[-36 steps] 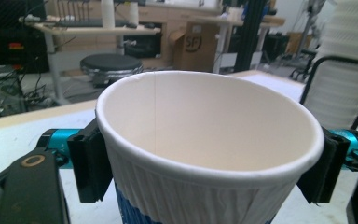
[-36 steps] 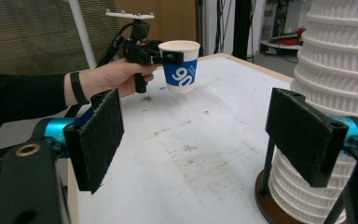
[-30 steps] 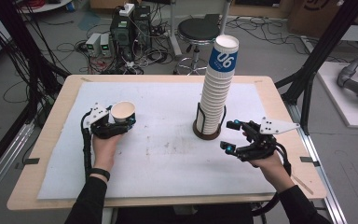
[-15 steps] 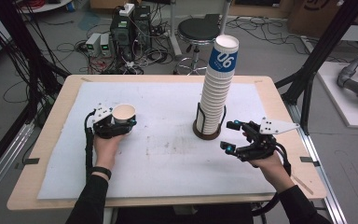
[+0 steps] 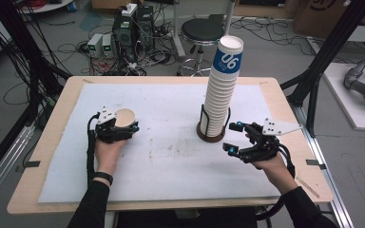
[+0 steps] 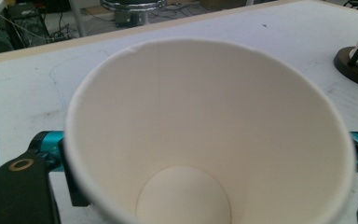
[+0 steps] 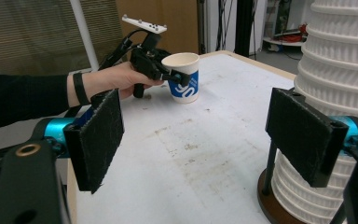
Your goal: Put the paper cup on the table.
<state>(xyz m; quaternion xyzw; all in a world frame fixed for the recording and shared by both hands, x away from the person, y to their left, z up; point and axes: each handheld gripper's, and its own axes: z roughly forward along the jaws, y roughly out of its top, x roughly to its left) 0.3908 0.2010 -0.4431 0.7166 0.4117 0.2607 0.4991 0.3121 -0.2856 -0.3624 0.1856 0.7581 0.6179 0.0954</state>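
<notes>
The right gripper (image 5: 234, 137) hovers low over the near right of the desk (image 5: 47, 142), jaws spread wide and holding nothing. Over on the left, the left gripper (image 5: 119, 128) pinches an upright paper cup (image 5: 125, 117) between its jaws. Farther back, right of centre, stands a tall stack of cups (image 5: 221, 90) in a holder.

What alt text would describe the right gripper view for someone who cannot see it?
Two open black jaws frame a stained white table; beyond, a hand's left gripper holds a paper cup with a blue band. A tall cup stack stands at right.
</notes>
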